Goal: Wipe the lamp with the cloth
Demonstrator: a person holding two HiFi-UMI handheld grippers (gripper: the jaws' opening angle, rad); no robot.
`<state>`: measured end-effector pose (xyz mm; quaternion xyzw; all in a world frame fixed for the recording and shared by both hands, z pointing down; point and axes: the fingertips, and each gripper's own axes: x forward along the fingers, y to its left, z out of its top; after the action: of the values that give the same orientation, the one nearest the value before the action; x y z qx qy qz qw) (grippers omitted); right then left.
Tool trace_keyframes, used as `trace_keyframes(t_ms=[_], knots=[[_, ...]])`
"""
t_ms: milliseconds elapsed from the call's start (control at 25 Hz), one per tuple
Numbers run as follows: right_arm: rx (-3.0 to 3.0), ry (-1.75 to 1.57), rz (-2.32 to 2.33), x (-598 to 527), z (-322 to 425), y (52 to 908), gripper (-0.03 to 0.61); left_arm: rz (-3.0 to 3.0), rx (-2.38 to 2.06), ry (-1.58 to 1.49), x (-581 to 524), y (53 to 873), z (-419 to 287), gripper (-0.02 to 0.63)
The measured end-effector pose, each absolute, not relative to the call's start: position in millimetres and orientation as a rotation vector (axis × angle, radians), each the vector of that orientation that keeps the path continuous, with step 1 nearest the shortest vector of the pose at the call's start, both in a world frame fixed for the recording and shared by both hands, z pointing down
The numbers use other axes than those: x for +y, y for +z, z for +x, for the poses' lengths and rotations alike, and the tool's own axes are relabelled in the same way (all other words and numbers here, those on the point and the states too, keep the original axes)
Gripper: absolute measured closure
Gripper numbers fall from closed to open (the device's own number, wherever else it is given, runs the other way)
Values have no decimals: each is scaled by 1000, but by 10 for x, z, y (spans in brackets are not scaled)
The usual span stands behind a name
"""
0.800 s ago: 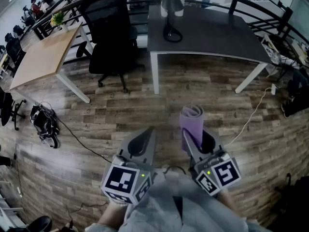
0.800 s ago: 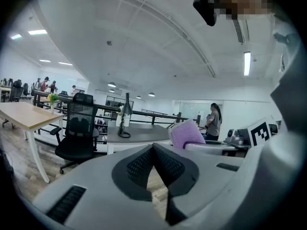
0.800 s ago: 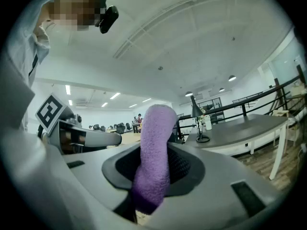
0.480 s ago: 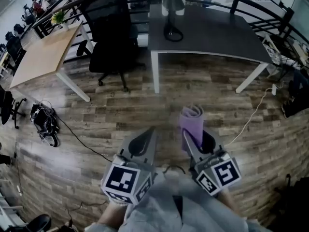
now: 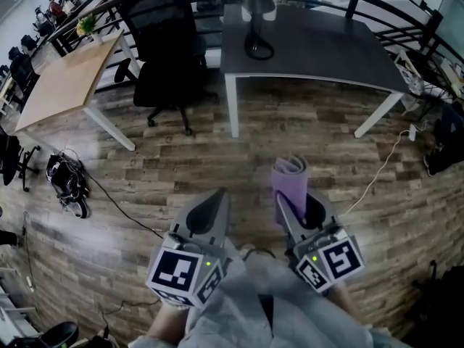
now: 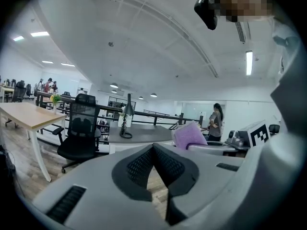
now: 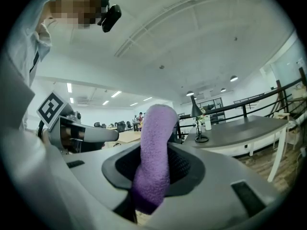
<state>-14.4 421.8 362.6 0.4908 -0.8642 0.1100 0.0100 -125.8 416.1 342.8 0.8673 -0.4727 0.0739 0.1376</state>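
- The right gripper (image 5: 293, 210) is clenched on a rolled purple cloth (image 5: 289, 178), which pokes up out of its jaws.
- The left gripper (image 5: 214, 200) has its jaws pressed together with nothing between them.
- Both hang over the wooden floor (image 5: 181, 158), well apart from the grey desk (image 5: 326, 49).
- The lamp (image 5: 258, 4) stands near that desk's left edge, towards its far side.
- A black chair (image 5: 163, 42) sits just beside the desk's left edge.
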Motion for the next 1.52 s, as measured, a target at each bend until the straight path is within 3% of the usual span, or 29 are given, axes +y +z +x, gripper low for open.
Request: trace_keyframes(t_ms=[680,1520], knots=[[-2649,355,1611,3919,-47,3673,456,2505,-1351,228,3850,3489,-1313,601],[-2536,319,1739,2437,230,3575,456,2596,-1181,237,2146,3427,-922,602]])
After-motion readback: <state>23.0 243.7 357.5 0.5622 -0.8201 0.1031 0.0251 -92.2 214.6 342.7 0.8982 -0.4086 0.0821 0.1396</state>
